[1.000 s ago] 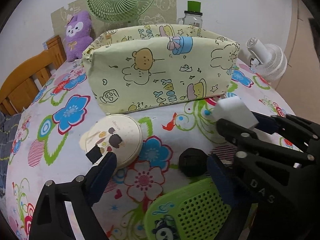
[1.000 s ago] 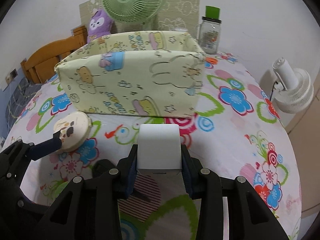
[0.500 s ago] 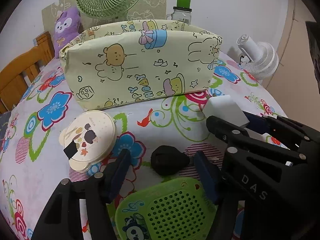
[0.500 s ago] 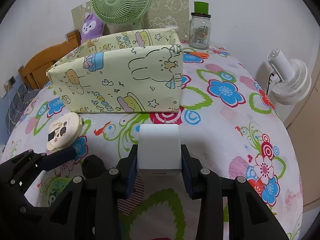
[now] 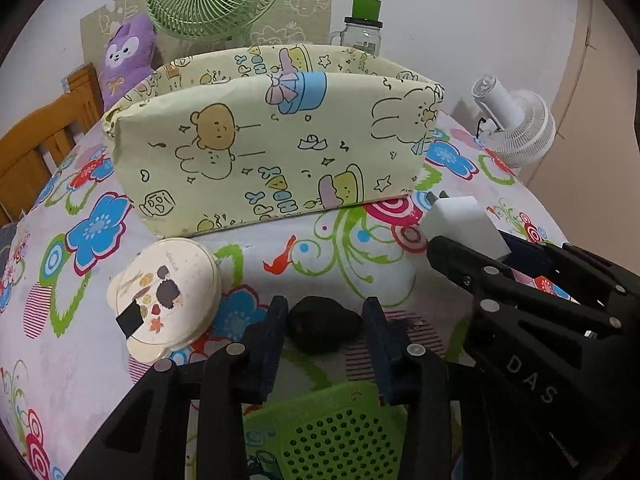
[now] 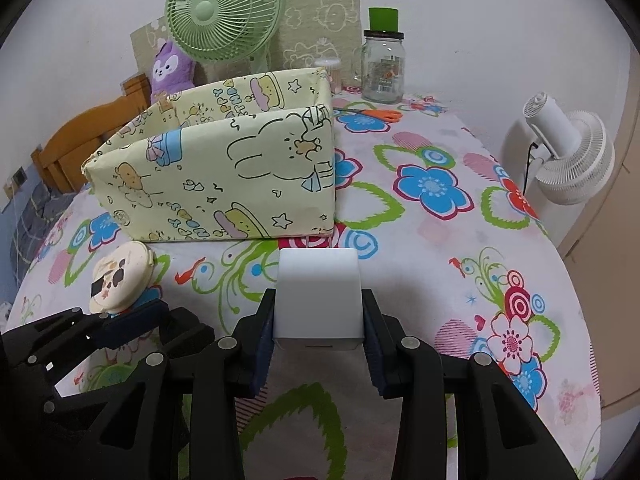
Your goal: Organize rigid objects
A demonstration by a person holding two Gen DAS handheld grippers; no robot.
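My right gripper (image 6: 319, 322) is shut on a white charger block (image 6: 319, 296) and holds it above the floral tablecloth; the block also shows in the left wrist view (image 5: 460, 226). My left gripper (image 5: 325, 326) is open, its blue-padded jaws on either side of a small black object (image 5: 323, 330) on the cloth, left pad close to it, a gap on the right. A round cream compact (image 5: 168, 296) lies just left. A green perforated plastic piece (image 5: 332, 436) lies under the left gripper. The yellow cartoon-print fabric box (image 5: 272, 160) stands open behind.
A green fan (image 6: 224, 8), a purple plush (image 6: 172, 68), a glass jar with green lid (image 6: 383, 64) and orange scissors (image 6: 376, 114) are at the back. A white fan (image 6: 568, 160) stands beside the table's right edge. A wooden chair (image 5: 36, 144) is at left.
My left gripper has moved right, from by the compact to around the black object, and its jaws have narrowed. My right gripper has carried the charger block a little right and back.
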